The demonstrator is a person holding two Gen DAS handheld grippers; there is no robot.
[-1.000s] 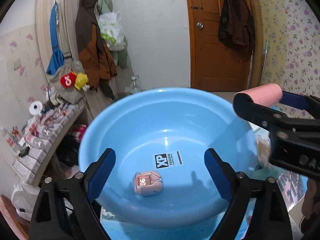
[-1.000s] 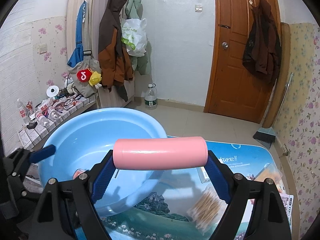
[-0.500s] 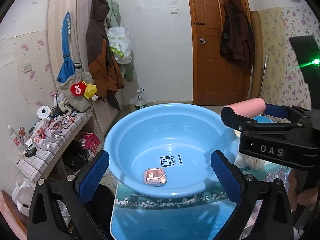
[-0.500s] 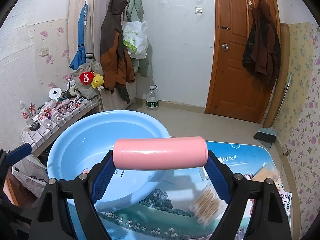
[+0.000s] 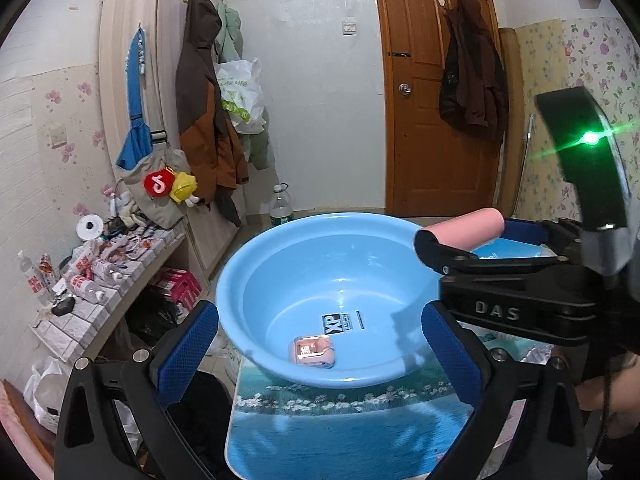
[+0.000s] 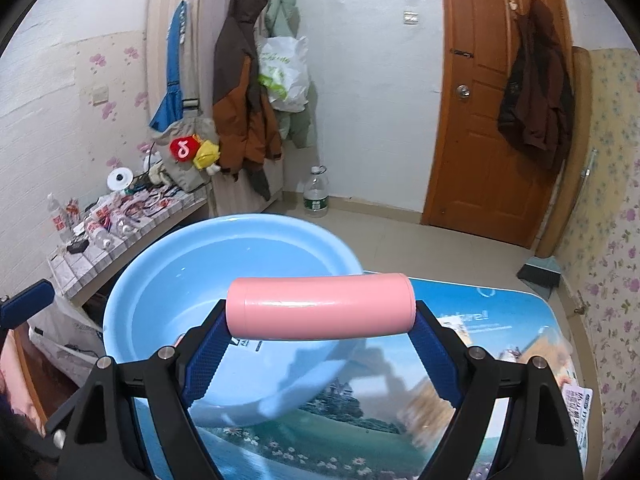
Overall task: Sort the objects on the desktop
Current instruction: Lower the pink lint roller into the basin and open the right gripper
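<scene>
A light blue basin (image 5: 256,280) (image 6: 168,280) stands on the left part of the table. A small pink case (image 5: 312,351) lies on the basin's bottom beside a black and white label. My left gripper (image 5: 320,350) is open and held back from the basin's near rim, nothing between its blue pads. My right gripper (image 6: 318,350) is shut on a pink cylinder (image 6: 320,306) held crosswise, end to end, between its pads. In the left wrist view that right gripper and the pink cylinder (image 5: 468,228) hang over the basin's right rim.
The table wears a printed landscape cover (image 5: 344,432) (image 6: 480,320). A pack of cotton swabs (image 6: 424,408) lies blurred on it at the right. To the left, a low tiled shelf (image 5: 100,280) holds several small bottles and packets. A water bottle (image 6: 316,192) stands on the floor.
My left gripper has pulled back and up from over the basin, and its jaws have widened; the pink case stays in the basin. The right gripper holds the cylinder almost still.
</scene>
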